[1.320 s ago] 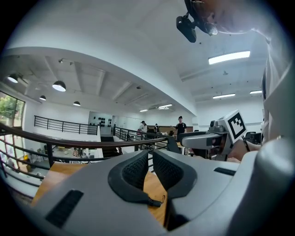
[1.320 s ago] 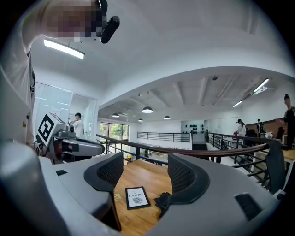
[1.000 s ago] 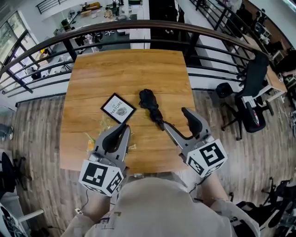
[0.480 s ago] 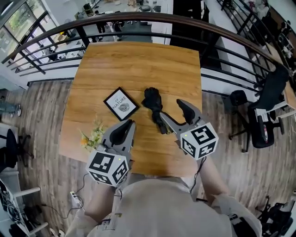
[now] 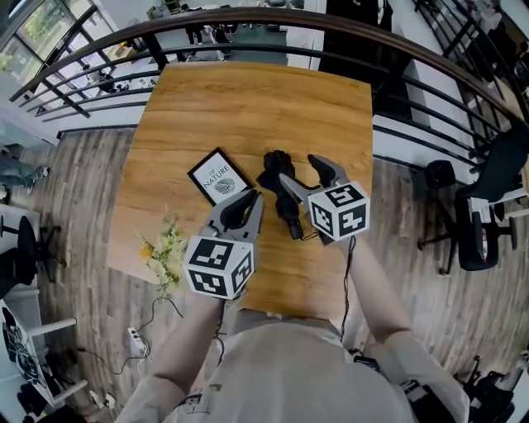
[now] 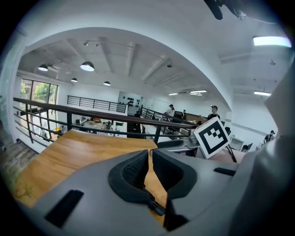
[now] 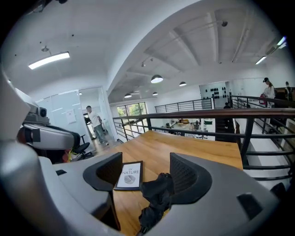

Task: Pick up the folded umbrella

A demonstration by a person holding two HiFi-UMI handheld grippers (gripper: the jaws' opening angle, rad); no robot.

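The table (image 5: 248, 107) was a wooden top standing beside a dark metal railing (image 5: 248, 25). The folded umbrella (image 5: 273, 165), black, lay flat on the table near its middle, with the bundled canopy toward the railing and the handle end toward the person. A framed card (image 5: 219, 175) lay just beside the umbrella on its left, apart from it. A sprig of yellow flowers (image 5: 165, 248) rested at the table's left near edge.

The right tongs (image 5: 300, 169) were positioned over the umbrella. In the right gripper view, the right tongs (image 7: 146, 161) were spread wide and opening. The folded umbrella (image 7: 159, 189) lay between the two pads, close to the right-hand pad, and neither pad pressed on it. The framed card (image 7: 129, 175) showed beyond the left-hand pad.

The left tongs (image 5: 245, 205) were held above the table, near the handle end of the umbrella and clear of it. In the left gripper view, the left tongs (image 6: 150, 154) were pressed almost together, leaving only a narrow slit, with nothing between the pads.
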